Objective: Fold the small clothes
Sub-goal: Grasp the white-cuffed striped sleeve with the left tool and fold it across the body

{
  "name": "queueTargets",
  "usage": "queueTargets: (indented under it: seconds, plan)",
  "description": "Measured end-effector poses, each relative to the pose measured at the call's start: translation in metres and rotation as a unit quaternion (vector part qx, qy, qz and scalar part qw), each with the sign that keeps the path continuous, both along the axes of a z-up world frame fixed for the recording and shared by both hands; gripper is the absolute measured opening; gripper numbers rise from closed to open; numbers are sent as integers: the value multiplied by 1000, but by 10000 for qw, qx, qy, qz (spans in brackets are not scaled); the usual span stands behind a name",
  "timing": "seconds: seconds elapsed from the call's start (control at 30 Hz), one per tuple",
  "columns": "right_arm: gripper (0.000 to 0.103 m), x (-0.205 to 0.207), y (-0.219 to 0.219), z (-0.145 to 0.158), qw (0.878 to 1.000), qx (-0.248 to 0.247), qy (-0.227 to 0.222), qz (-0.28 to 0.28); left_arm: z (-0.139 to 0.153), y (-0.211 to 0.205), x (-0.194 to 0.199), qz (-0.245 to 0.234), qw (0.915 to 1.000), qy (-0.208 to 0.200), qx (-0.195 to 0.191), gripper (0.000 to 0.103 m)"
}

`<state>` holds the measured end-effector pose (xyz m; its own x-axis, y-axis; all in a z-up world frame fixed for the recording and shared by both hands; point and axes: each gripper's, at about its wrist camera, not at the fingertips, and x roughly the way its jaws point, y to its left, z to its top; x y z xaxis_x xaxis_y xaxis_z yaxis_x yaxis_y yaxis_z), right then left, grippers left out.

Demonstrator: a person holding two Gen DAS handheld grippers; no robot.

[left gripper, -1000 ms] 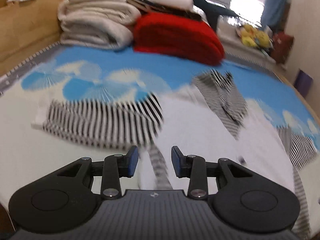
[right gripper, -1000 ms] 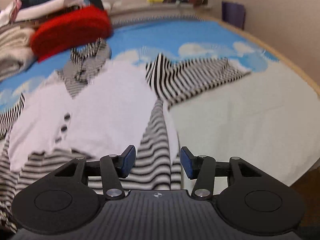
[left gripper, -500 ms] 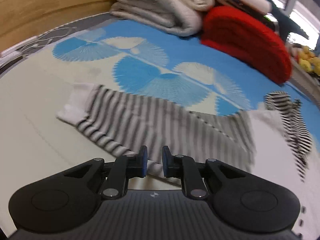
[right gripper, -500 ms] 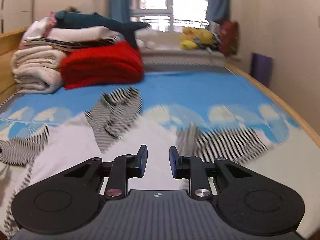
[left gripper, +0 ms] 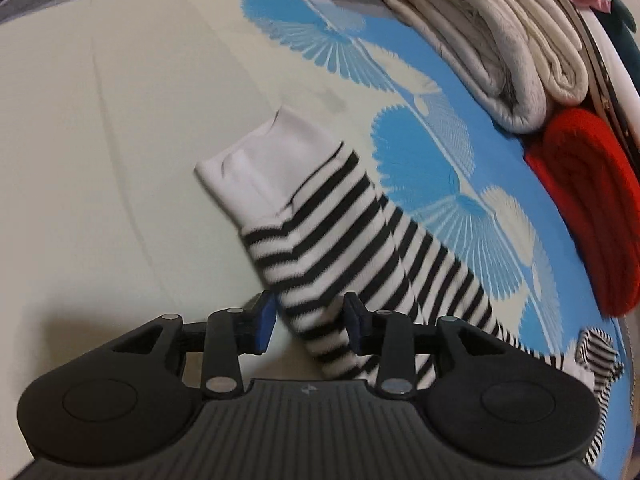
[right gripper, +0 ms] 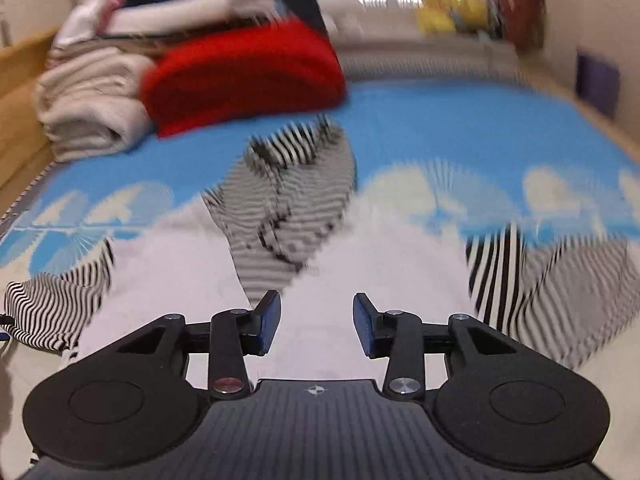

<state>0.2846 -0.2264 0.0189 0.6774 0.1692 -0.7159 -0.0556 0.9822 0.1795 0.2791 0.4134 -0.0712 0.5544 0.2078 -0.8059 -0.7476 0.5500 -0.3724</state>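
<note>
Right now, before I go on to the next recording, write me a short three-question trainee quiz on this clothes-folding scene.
1. True or false: the left gripper is clamped shut on the black-and-white striped sleeve with the plain white cuff.
2. Which folded item lies right beside the folded red knitted blanket? A) folded cream blanket B) a green towel C) a denim jacket
3. Fill in: the right gripper hangs over the plain ____ body of the garment.

Key
1. False: its jaws have just been opening and stand apart, the sleeve's edge between them, unpressed.
2. A
3. white
</note>
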Motion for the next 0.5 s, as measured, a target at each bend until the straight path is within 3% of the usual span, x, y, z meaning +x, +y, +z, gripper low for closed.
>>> queueTargets:
  seconds: [0.03,0.07,0.17,0.27,0.37,0.43,0.5]
  plan:
    - [42,6,-1,-3,9999,65,79,-31,1,-2,4,-17,10000,2,85,24]
    - [42,9,-1,-5,9999,84,97,-30,2,-5,8,-19,9998,60,165,4]
    - [42,16,-3,-9,9999,-27,90,-72,26,-34,24,-47,9945,292,1000,4]
    - [38,17,-12,-20,9995,-46,292,-138,75,-94,46,-701,9825,-141,1719,3]
    - [21,18,-24,-29,9988,22,430,-227,119,-182,58,-1752,9616,-948,1887,3]
    - [21,18,-31,-33,9983,79,486,-313,137,-255,59,-2588,9383,-1365,1844,3]
    - [21,20,-37,-37,9976,166,533,-406,139,-316,56,-3481,9120,-1632,1427,4]
